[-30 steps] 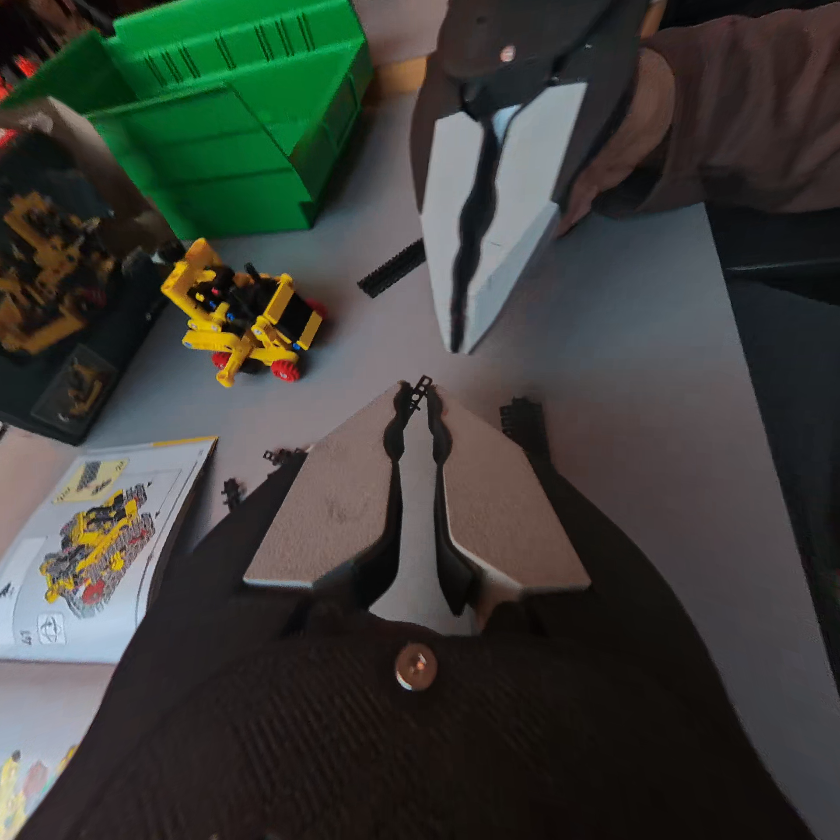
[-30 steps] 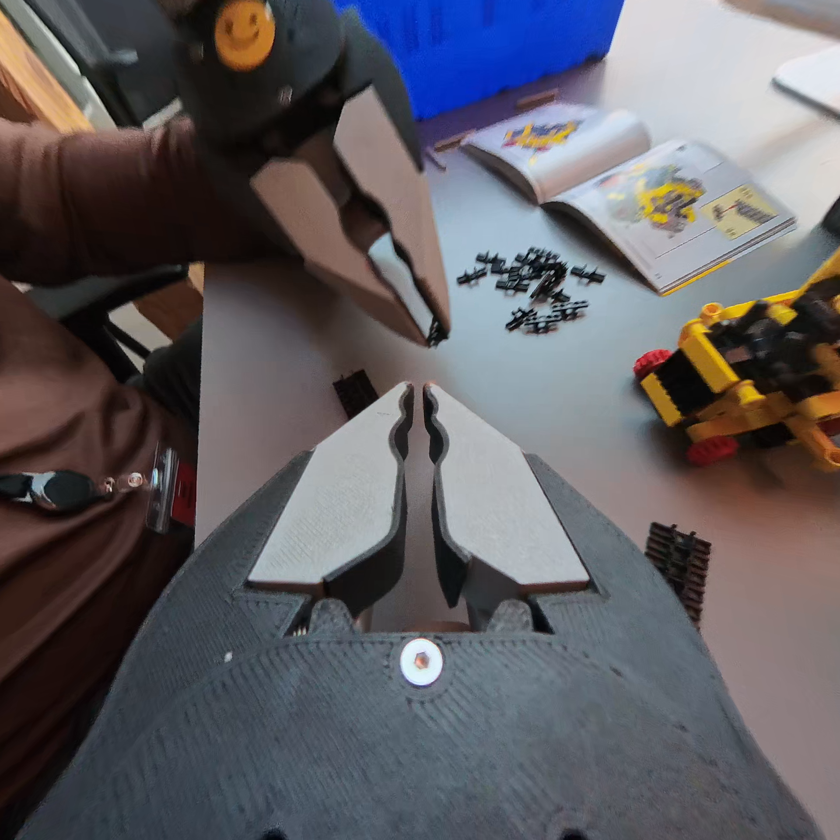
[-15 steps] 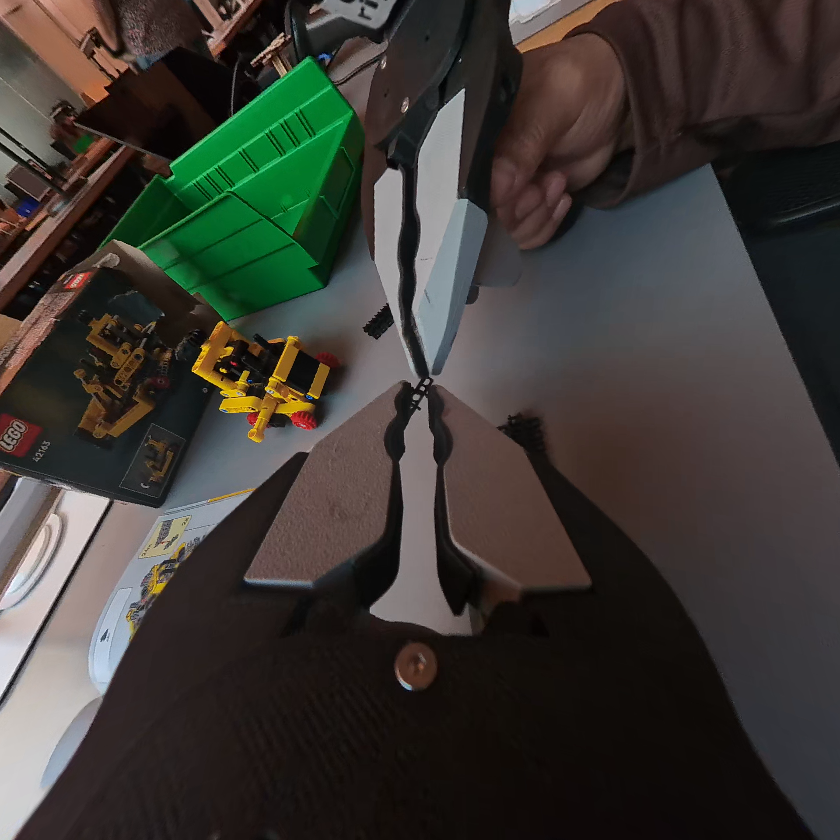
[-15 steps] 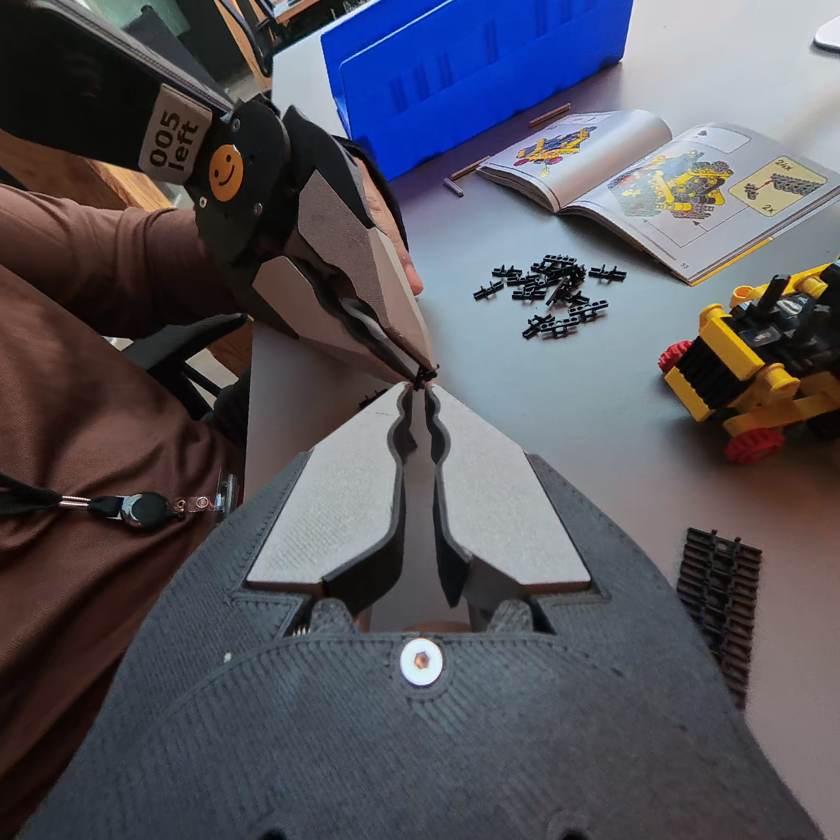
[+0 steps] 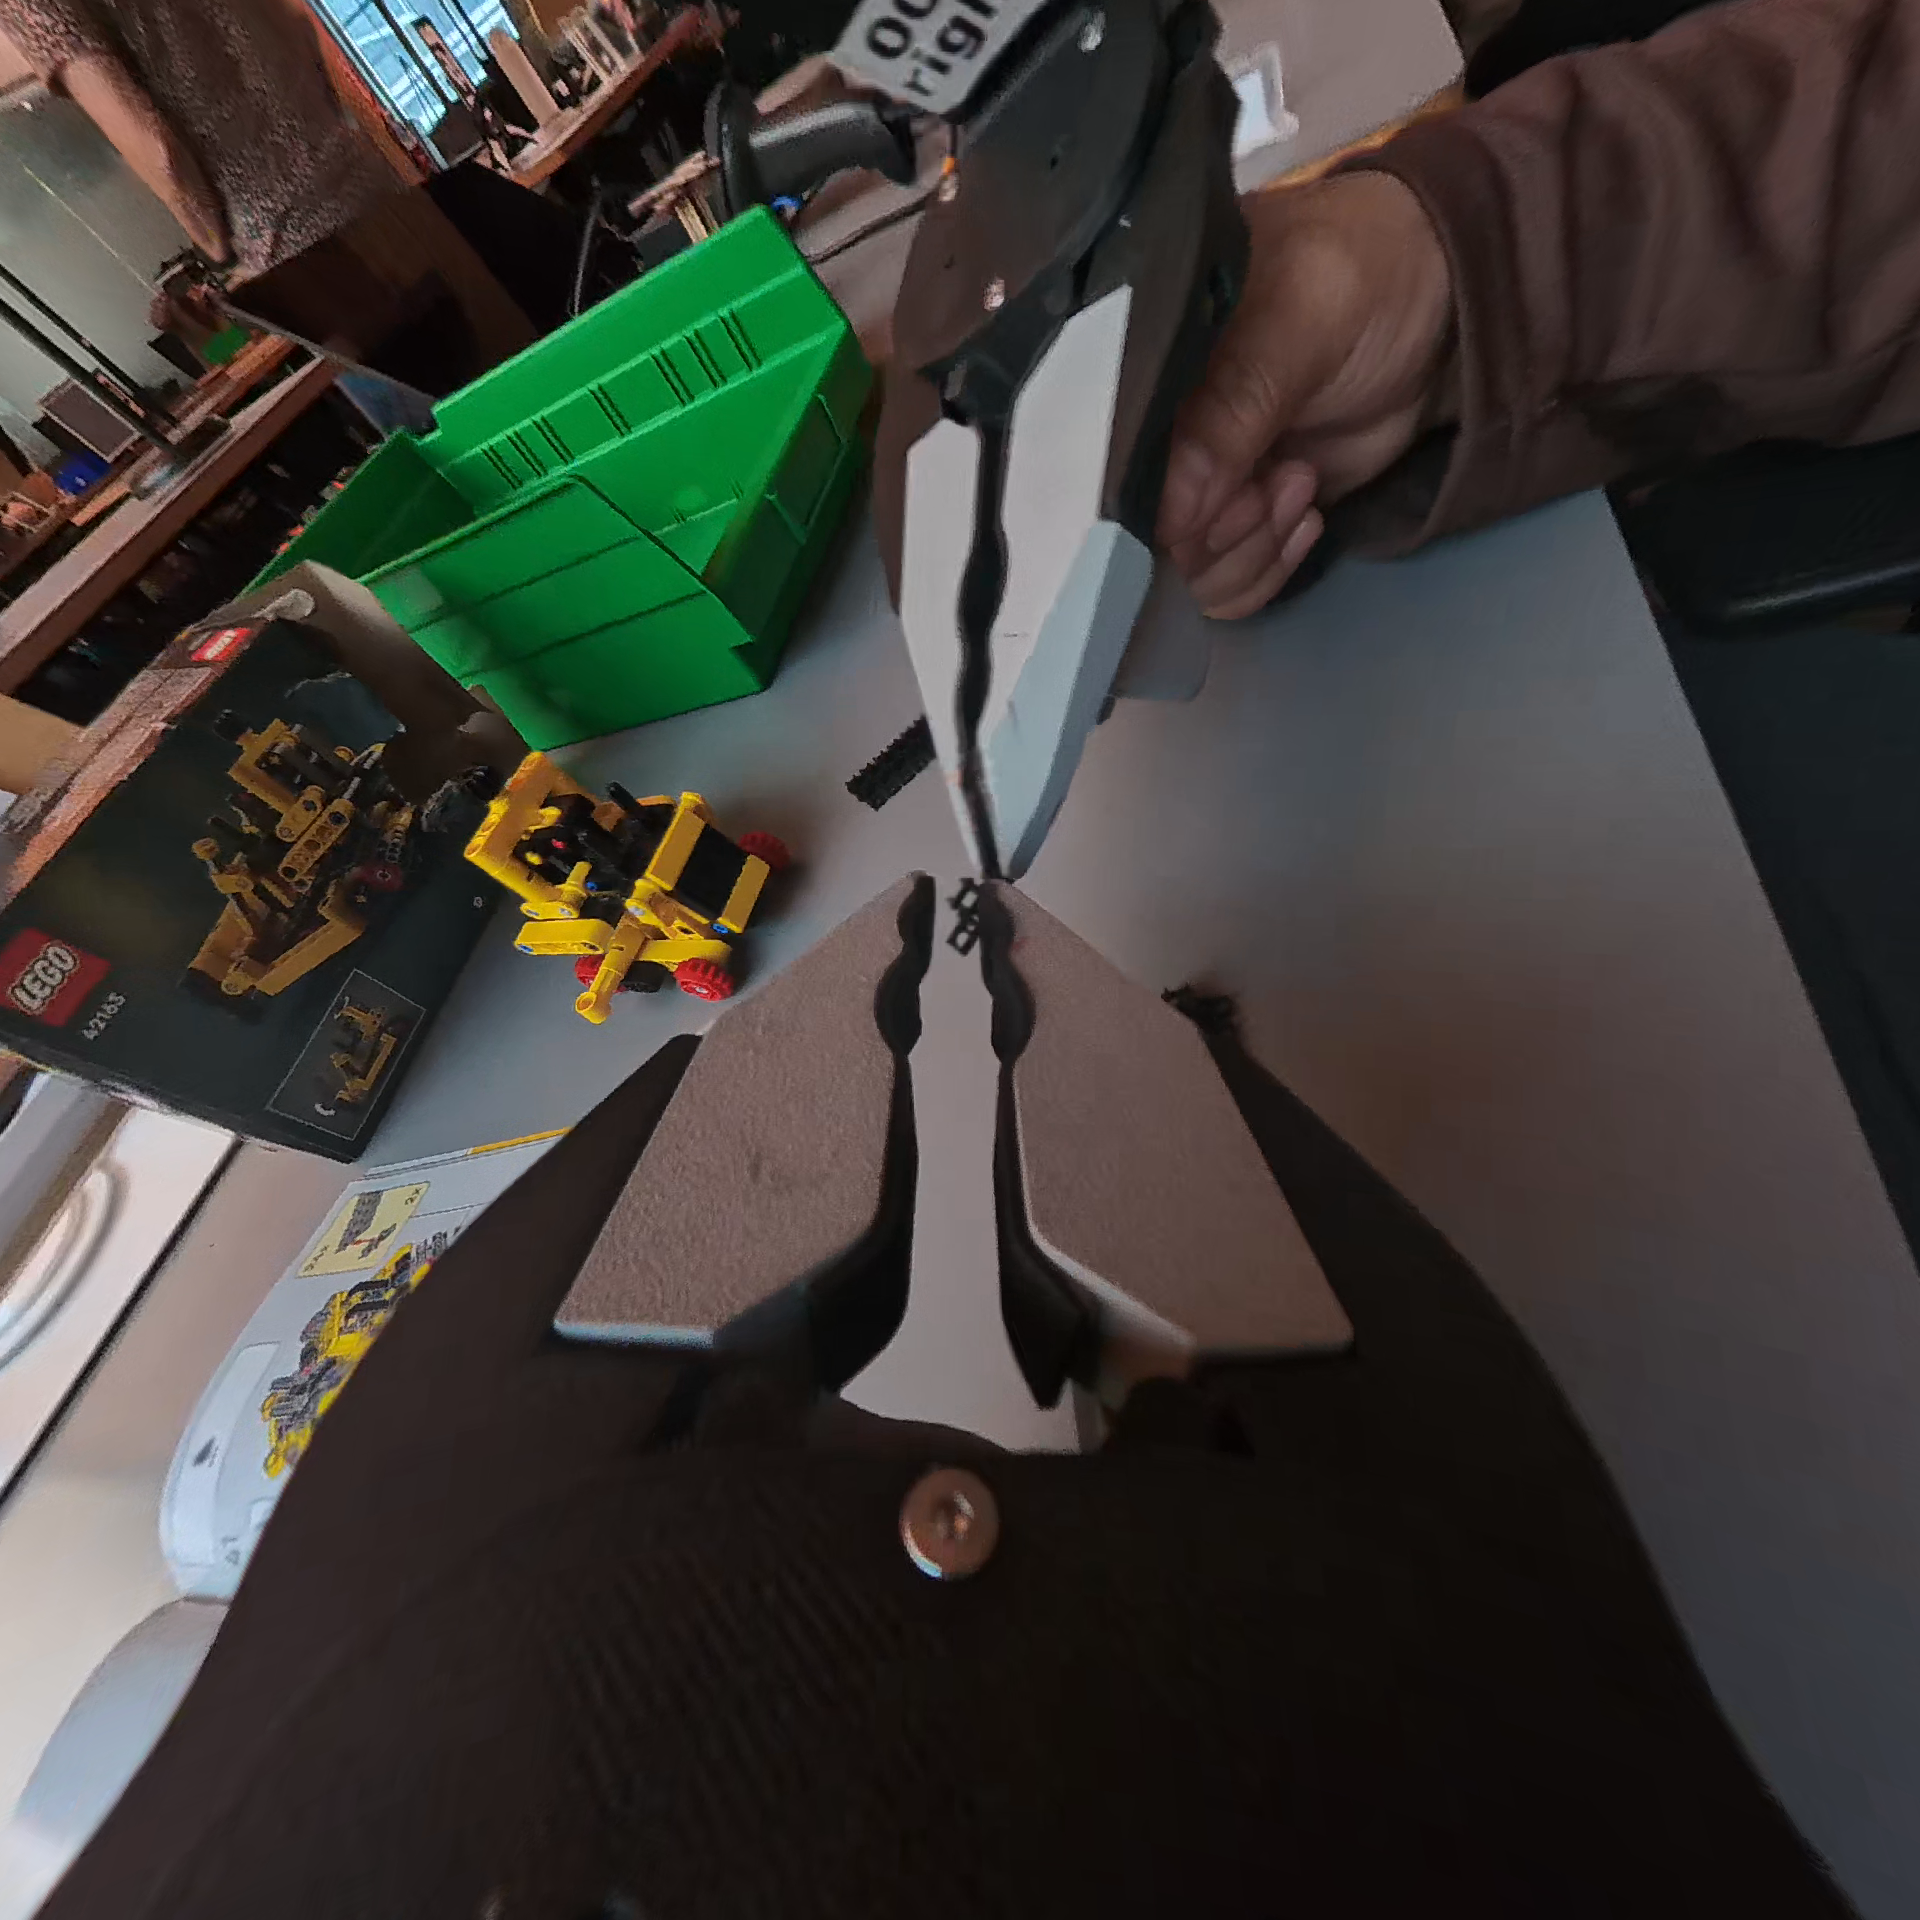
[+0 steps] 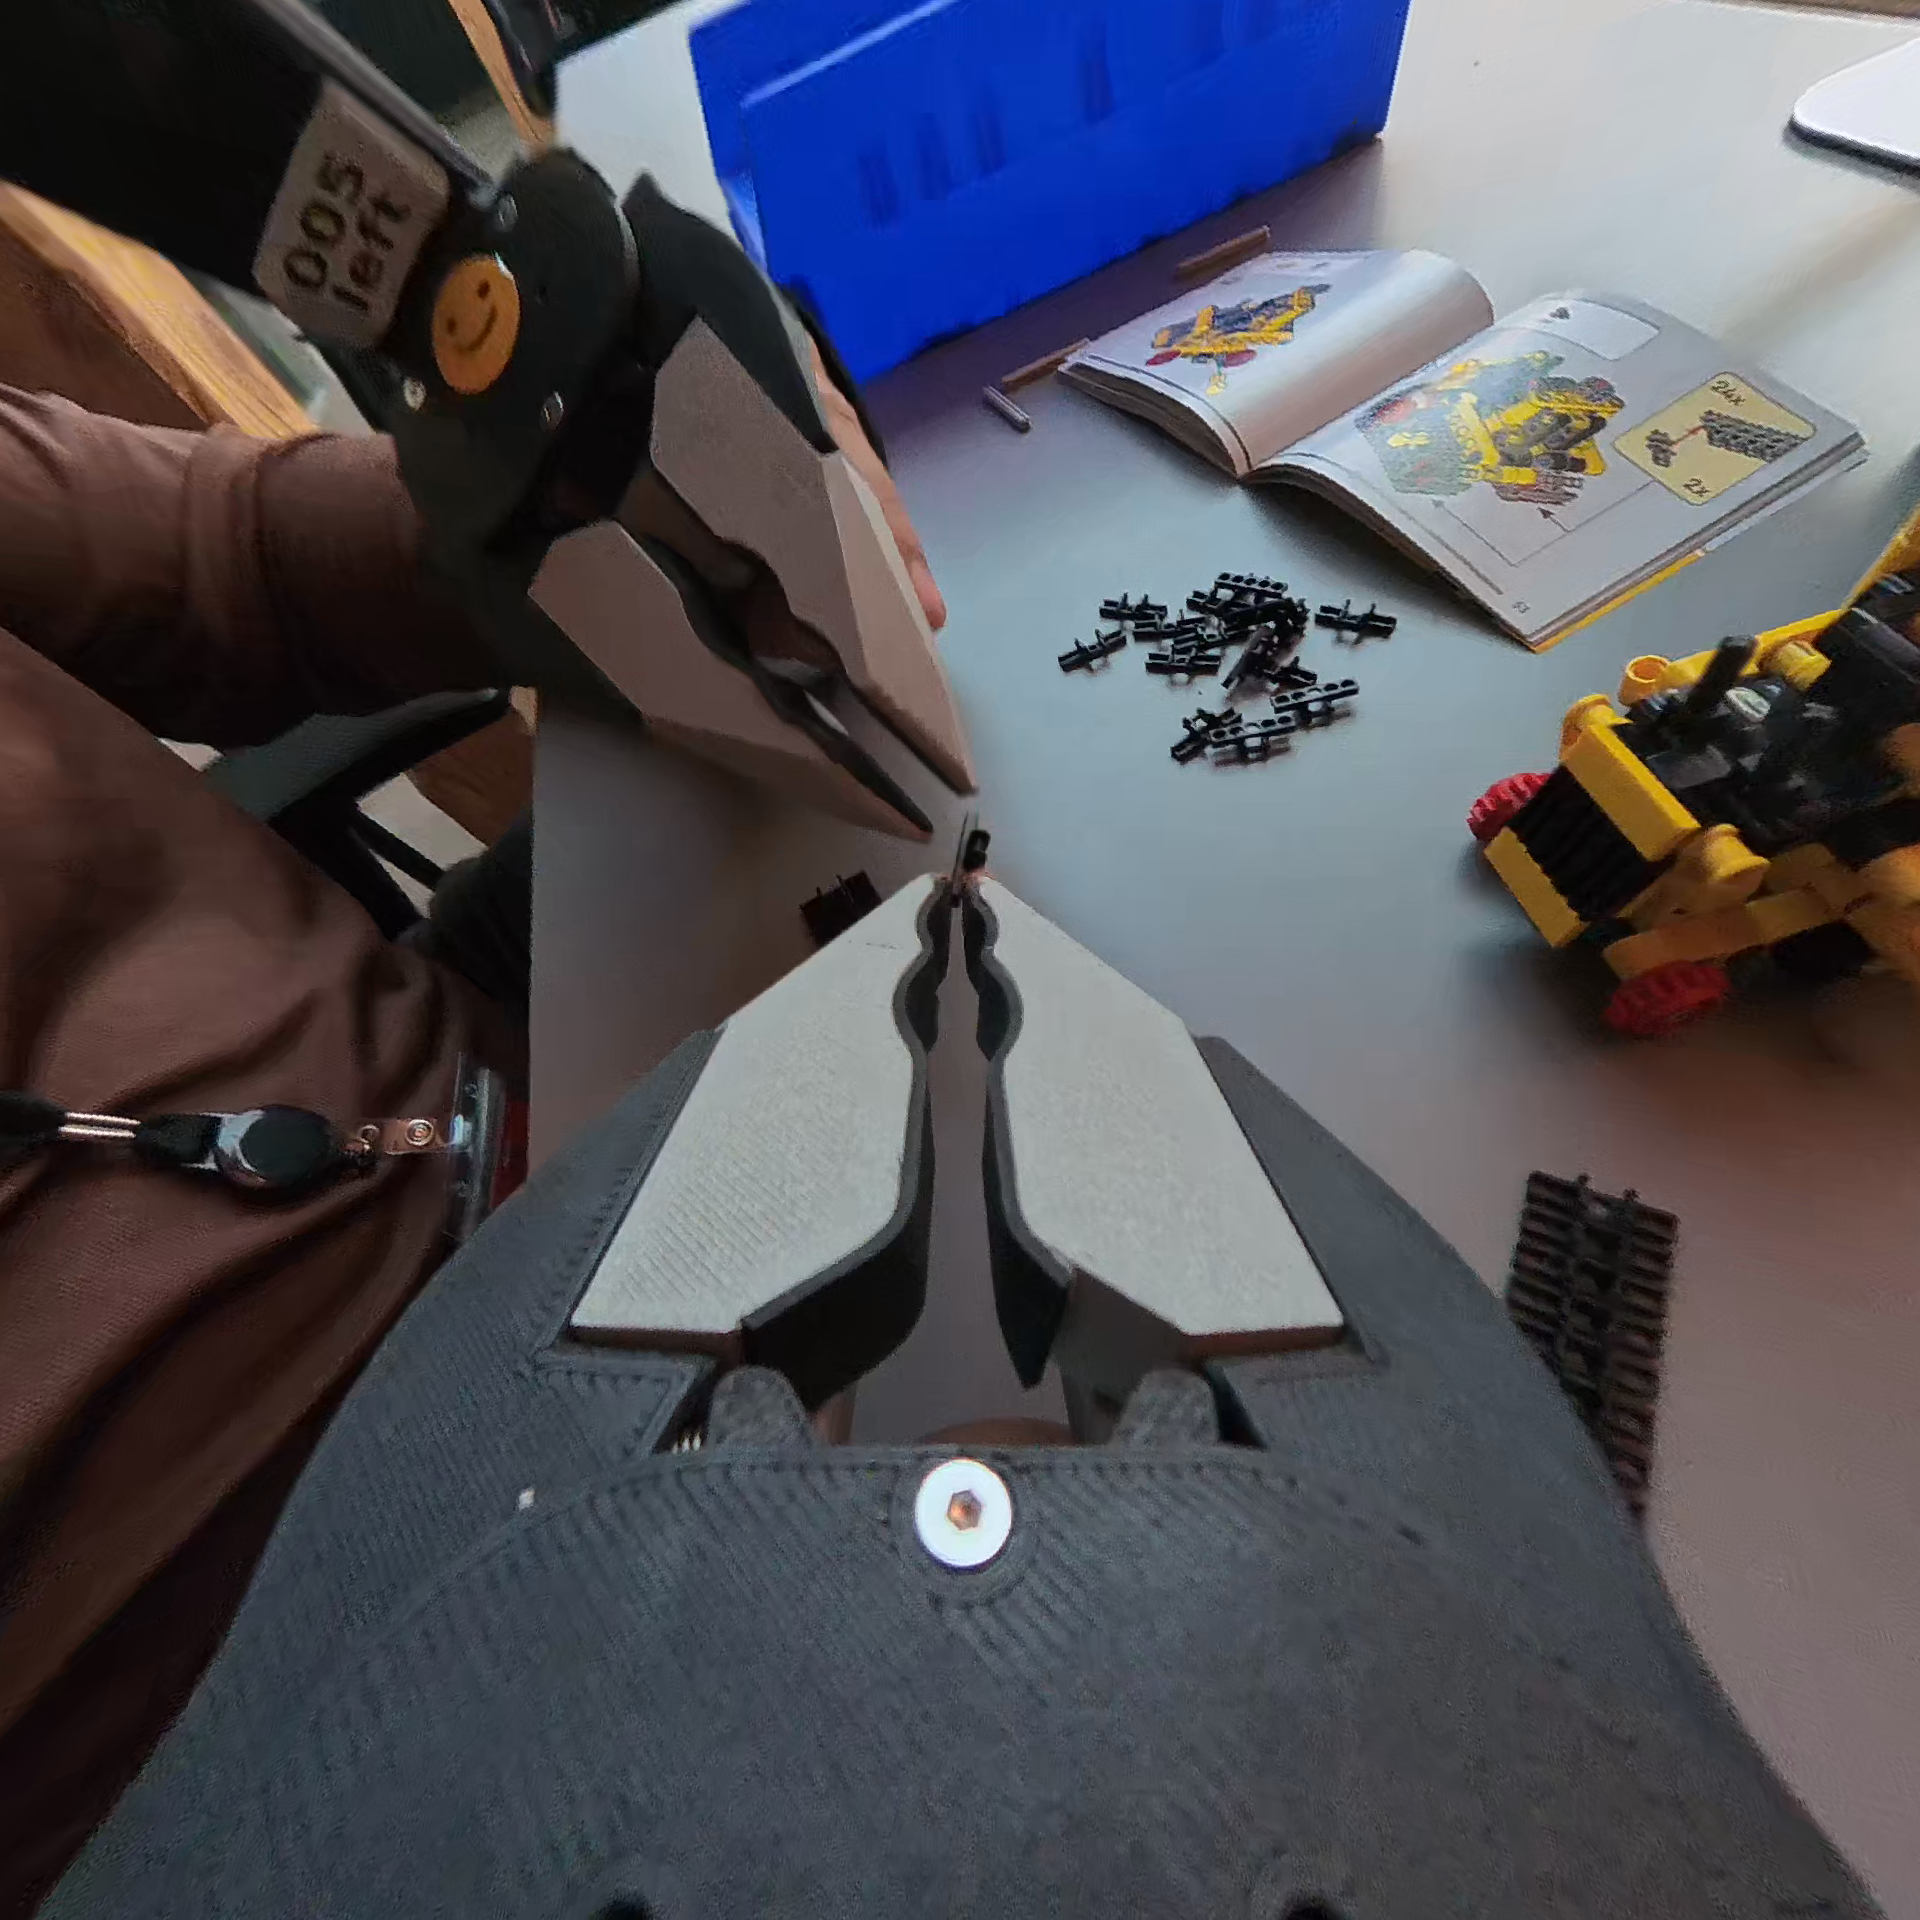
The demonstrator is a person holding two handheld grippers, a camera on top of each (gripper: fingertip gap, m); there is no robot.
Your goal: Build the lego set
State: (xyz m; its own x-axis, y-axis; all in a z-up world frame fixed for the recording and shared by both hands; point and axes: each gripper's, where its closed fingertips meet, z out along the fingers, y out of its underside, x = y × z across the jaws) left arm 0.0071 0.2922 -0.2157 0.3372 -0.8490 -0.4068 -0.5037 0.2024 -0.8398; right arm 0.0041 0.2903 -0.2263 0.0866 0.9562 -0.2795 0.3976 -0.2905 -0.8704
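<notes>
the table (image 6: 1195, 935) carries everything, grey and wide. at its far edge in the right wrist view stands a blue bin (image 6: 1039, 135); the left wrist view shows a green bin (image 5: 634, 509) and beside it the set's box (image 5: 208, 883), propped where its picture can be seen. the manual (image 6: 1455, 436) lies open near the work, likely so the track step stays readable. the bulldozer (image 5: 634, 883), yellow and black with red wheels, sits on the table well apart from both tools, parked while smaller parts are joined. a finished strip of track (image 6: 1590, 1309) lies just beside the right tool's body, and another short piece (image 5: 888, 764) rests past the tips in the left view. a heap of loose links (image 6: 1226, 665) waits between the manual and the tools, within easy reach.

the right gripper (image 6: 958, 891) has its tips pressed together on a single black link (image 6: 975, 847), which sticks up beyond them, above the table. the left gripper (image 5: 954, 904) meets it tip to tip; its jaws stand a little spread at the tips, and the link (image 5: 968, 914) sits in that gap, against the right-hand finger. whether the left one has any hold on it cannot be told; it looks to have let go. the two tools face each other so the small part can pass from one to the other, a judgement from how they lie.
</notes>
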